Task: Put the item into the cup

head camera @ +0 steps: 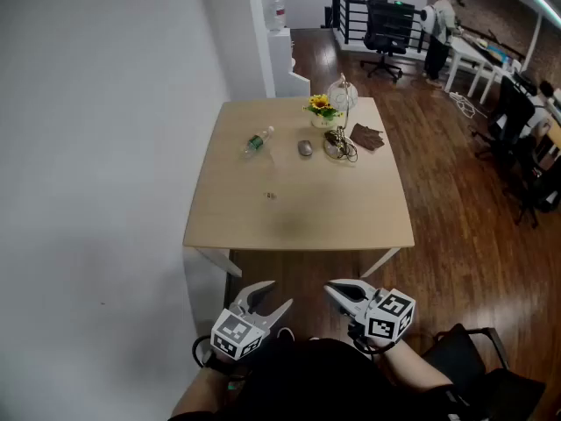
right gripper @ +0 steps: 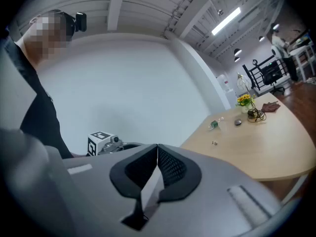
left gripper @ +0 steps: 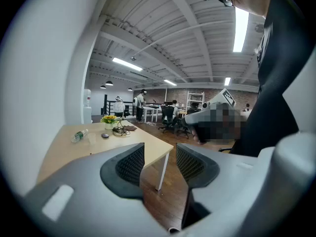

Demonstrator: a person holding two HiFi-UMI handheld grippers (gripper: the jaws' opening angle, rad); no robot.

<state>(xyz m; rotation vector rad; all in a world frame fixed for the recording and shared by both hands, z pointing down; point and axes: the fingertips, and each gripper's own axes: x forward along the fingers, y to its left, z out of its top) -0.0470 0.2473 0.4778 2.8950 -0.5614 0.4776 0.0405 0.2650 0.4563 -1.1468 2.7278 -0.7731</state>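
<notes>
A light wooden table [head camera: 351, 222] stands ahead of me. On it lies a tiny pale item [head camera: 271, 196], alone near the middle, also seen as a speck in the right gripper view [right gripper: 214, 142]. A clear glass cup [head camera: 342, 97] stands at the far edge beside a yellow flower pot [head camera: 321, 110]. Both grippers hang short of the table's near edge, well apart from everything on it. My left gripper [head camera: 274, 296] has its jaws apart with nothing between them [left gripper: 160, 164]. My right gripper [head camera: 338, 289] is shut and empty, pads touching [right gripper: 157, 167].
A plastic bottle [head camera: 257, 141] lies on its side at the far left. A grey oval object [head camera: 304, 148], a tangle of cables [head camera: 338, 146] and a brown cloth [head camera: 366, 136] sit near the flowers. A white wall [head camera: 96, 147] is at left, a black chair [head camera: 473, 353] at my right; a person [head camera: 438, 24] stands far back.
</notes>
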